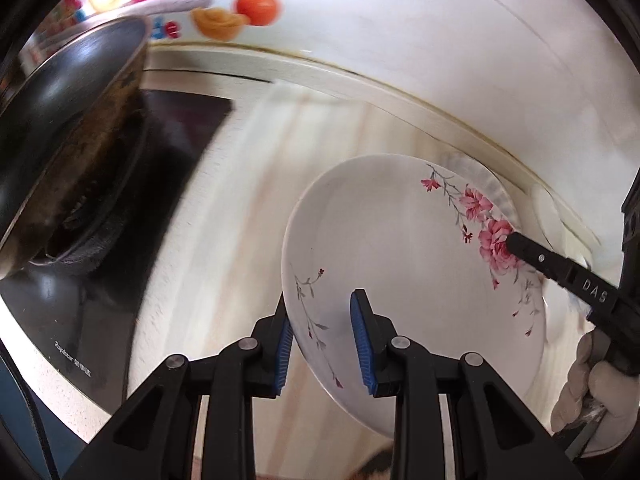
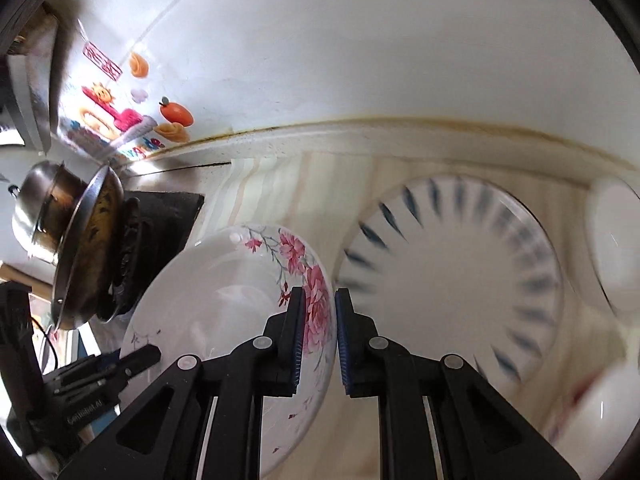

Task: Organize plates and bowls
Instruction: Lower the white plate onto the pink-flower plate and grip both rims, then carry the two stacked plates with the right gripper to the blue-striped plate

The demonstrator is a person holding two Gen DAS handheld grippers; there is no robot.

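Two tools are gripping one floral plate between them, holding it tilted above the counter. My left tool is clamping the plate's rim at lower centre of the left wrist view, one blue pad on each face. My right tool is pinching the opposite rim over the pink flowers, at centre of the right wrist view. Lying on the counter to the right is a blue-patterned plate, with white bowls beyond it. At far left, a wok is sitting on the stove.
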